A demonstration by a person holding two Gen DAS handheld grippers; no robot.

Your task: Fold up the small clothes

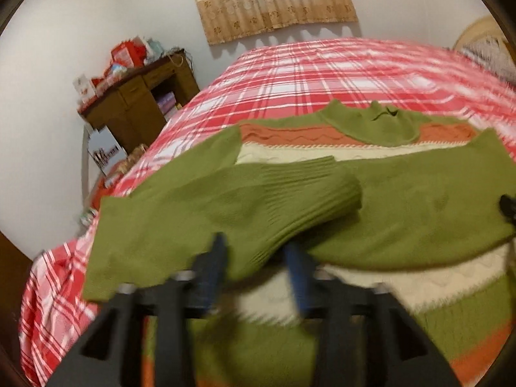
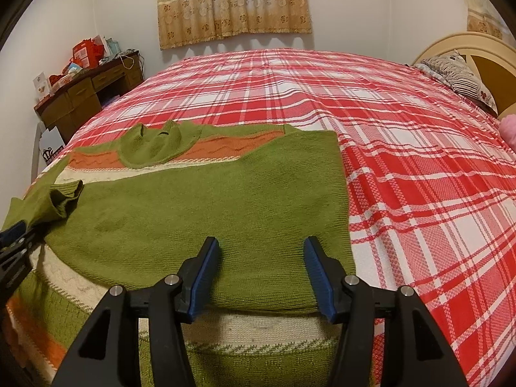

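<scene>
1. Bedroom: a bed (image 2: 403, 167) under a red plaid cover, curtain (image 2: 232, 3) on the far wall, a cluttered desk (image 2: 87, 93) at the left.
2. On the cover's near left part lies the sweater (image 2: 193, 200), green with orange and cream bands, collar away from the cameras, both sleeves folded across its chest.
3. Right gripper (image 2: 261, 271): jaws wide apart, empty, hovering just over the folded right sleeve near its lower edge. Whether the pads (image 2: 317, 267) touch the knit is unclear.
4. Left gripper (image 1: 258, 267): the view is blurred. Its jaws look apart, with the left sleeve (image 1: 225, 213) and its ribbed cuff draped over or between them. I cannot tell whether they pinch it.
5. Handling, as I judge it: the knit is soft, floppy and fairly thick, light but stretchy, so it will sag and slide on itself. Best taken at the hem corners, one per gripper, pinching all layers for the fold toward the collar.
</scene>
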